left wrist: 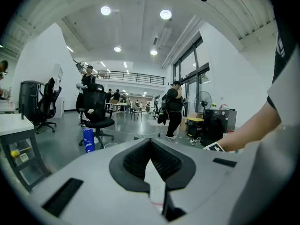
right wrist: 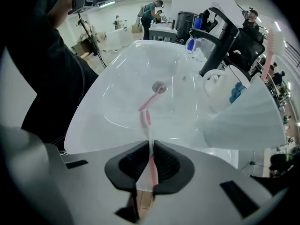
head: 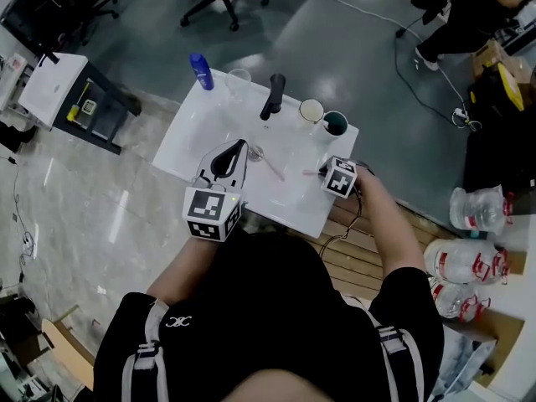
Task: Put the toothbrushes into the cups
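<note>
Head view. White sink point(head: 193, 132) below the person, with a black faucet point(head: 273, 96) at its far rim. Two cups stand side by side right of the faucet: the pale cup point(head: 311, 110) and the dark-lined cup point(head: 335, 123). A blue bottle point(head: 201, 71) and a clear glass point(head: 238, 82) are on the far left rim. The left gripper point(head: 241, 146) is over the basin's left half, just beside the drain point(head: 255, 152). The right gripper point(head: 328, 174) is at the near right rim and points steeply down. A loose toothbrush point(head: 273, 167) lies in the basin between the two grippers. A held toothbrush point(head: 311, 172) pokes out from the right gripper.

Left gripper view. Left gripper point(left wrist: 150, 140): jaws closed tip to tip, nothing between them. The blue bottle point(left wrist: 88, 139) is beyond the jaws, to the left.

Right gripper view. Right gripper point(right wrist: 151, 143): jaws clamped on the handle of the held toothbrush point(right wrist: 145, 121), whose head sticks out over the sink point(right wrist: 117, 78). The loose toothbrush point(right wrist: 150, 101) lies farther in and reaches toward the drain point(right wrist: 159, 86). The pale cup point(right wrist: 216, 90) stands at right, near the faucet point(right wrist: 218, 41).
</note>
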Motion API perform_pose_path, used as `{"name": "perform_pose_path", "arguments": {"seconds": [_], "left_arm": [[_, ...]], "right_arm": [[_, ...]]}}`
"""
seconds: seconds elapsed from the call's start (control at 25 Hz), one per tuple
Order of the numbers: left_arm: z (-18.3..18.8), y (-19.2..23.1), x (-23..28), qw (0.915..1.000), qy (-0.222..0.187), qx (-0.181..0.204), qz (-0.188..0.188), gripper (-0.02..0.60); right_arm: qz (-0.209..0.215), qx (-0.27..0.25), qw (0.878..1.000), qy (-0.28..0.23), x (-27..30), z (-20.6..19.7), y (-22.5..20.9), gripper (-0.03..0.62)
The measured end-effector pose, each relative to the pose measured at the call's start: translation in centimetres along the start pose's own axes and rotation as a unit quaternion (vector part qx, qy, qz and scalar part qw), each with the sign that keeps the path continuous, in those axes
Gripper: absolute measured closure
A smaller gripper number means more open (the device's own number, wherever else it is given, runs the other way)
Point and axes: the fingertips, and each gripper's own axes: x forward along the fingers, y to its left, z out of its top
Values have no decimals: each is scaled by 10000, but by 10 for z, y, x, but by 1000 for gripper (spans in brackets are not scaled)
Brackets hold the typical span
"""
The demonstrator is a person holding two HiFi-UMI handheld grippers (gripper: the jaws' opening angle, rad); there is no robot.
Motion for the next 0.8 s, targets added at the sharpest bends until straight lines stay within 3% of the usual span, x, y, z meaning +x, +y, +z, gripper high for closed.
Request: {"name": "perform_pose_path", "arguments": {"seconds": [0.28,0.48,0.64,0.8], "left_arm": [[17,12,16,9991,-68,89,-399,569],[31,21,30,9972,-143,176,-718,569],[34,30,37,9949,-110,229,-978,569],[39,39,42,9925,-162,234,-1186,569]], "right_arm": [[-500,655,9956,-454,-22,11,-9,551],[-823,1231,9828,-1107,-61,36,-13,551],[-1022,1805,9566,-2046,-100,71,-17,553],[-1283,2311,9143,-3070,-140,109,-26,553]]}}
